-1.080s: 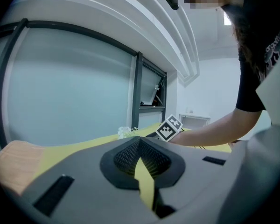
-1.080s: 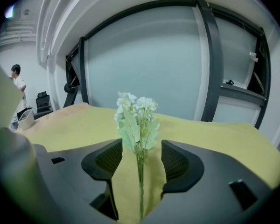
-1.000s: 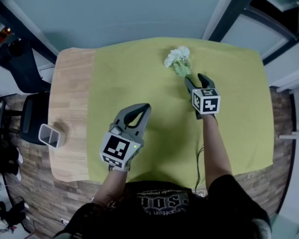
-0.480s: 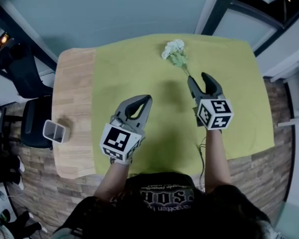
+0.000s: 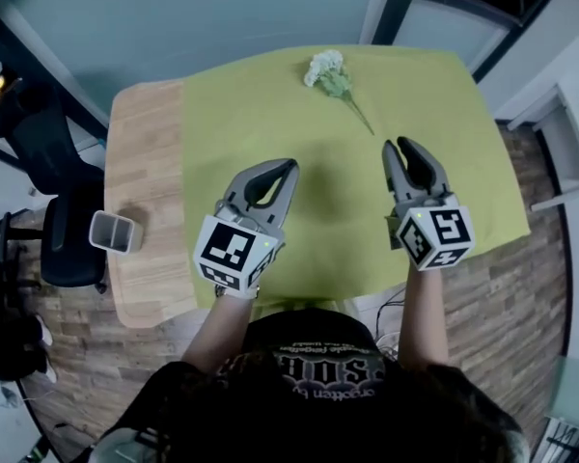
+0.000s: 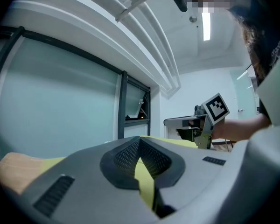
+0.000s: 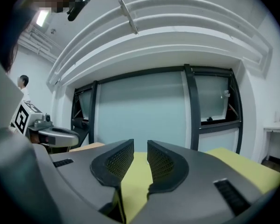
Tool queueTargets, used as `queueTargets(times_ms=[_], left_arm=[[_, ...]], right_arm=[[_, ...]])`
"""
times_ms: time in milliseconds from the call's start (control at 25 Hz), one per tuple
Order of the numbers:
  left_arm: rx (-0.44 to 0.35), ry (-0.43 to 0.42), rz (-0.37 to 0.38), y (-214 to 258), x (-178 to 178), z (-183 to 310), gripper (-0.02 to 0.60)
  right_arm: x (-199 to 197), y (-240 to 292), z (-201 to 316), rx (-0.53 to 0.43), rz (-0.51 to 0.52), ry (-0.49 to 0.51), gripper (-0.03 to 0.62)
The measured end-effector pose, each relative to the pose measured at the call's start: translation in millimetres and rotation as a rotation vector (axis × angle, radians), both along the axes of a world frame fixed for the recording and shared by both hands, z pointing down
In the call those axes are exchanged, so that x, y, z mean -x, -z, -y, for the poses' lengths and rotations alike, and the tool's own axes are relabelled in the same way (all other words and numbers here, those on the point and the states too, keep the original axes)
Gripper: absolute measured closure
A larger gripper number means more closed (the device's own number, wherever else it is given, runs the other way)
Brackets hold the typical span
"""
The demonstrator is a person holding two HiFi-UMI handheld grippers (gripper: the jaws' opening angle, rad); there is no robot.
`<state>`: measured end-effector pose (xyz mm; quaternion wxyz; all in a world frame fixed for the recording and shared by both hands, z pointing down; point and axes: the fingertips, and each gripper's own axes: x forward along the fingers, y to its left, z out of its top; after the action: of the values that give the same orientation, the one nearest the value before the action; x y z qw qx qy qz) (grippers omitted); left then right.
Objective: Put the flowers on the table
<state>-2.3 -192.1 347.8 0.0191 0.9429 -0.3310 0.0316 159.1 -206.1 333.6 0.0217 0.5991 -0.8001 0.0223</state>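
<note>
Head view: flowers (image 5: 326, 69) lie flat on the green cloth (image 5: 232, 133) at the far edge of the table (image 5: 140, 172). The white heads point away and the thin stem runs toward the right gripper (image 5: 406, 149), well apart from it; the stem tip is too fine to make out. The left gripper (image 5: 285, 168) is over mid-cloth with its jaw tips together. The near table edge is hidden by the person's body and both marker cubes. A small grey container (image 5: 115, 231) sits on the bare wood at left; its contents can't be told. A dark chair (image 5: 53, 186) is partly cut off beside the table.

Left gripper view: left gripper (image 6: 139, 141) has its pad tips touching, closed on nothing, and only a sliver of cloth shows below the tips. The right gripper (image 6: 206, 130) is seen past it, small.

Right gripper view: right gripper (image 7: 140, 148) has a narrow gap between its pads. The jaws are closing with nothing between them, just cloth behind. The left gripper (image 7: 49, 133) is at the left edge, partly cut off.
</note>
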Motion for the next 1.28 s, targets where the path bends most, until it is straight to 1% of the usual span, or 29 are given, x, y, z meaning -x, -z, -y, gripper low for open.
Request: queueTargets(times_ms=[120,280,520,720,880,960,1080,1280], left_arm=[[-0.021,-0.033,-0.008,7.2,1.0,-20.3,0.584],[-0.032,-0.069,-0.010,14.5,2.9,-44.1,0.584],[-0.029,-0.105,-0.017,18.5,-3.3,-68.2,0.584],[-0.040,-0.104,-0.025,24.7,-9.2,-84.6,0.584],[-0.035,-0.104,-0.035,23.4,-19.8,-107.7,0.584],[-0.025,-0.115,-0.027,17.7,-27.1,-124.0,0.584],[-0.011,-0.113,-0.013,10.6,-30.3,-146.0,0.584],[-0.025,-0.097,0.002,13.8,-27.8,-177.2,0.584]], right_arm=[[1.9,6.4,-33.3,-0.022,0.045,-0.031,0.507],[7.8,9.2,-70.4,-0.033,0.023,-0.076,0.523],[19.5,14.7,-106.8,-0.041,0.001,-0.082,0.542],[26.1,16.5,-128.4,-0.048,-0.031,-0.064,0.551],[33.2,13.5,-147.6,-0.048,-0.052,-0.040,0.553],[35.8,11.0,-158.6,-0.051,-0.043,-0.037,0.553],[35.1,2.4,-178.6,-0.025,-0.029,-0.055,0.554],[36.2,2.0,-209.3,-0.030,-0.048,-0.055,0.557]])
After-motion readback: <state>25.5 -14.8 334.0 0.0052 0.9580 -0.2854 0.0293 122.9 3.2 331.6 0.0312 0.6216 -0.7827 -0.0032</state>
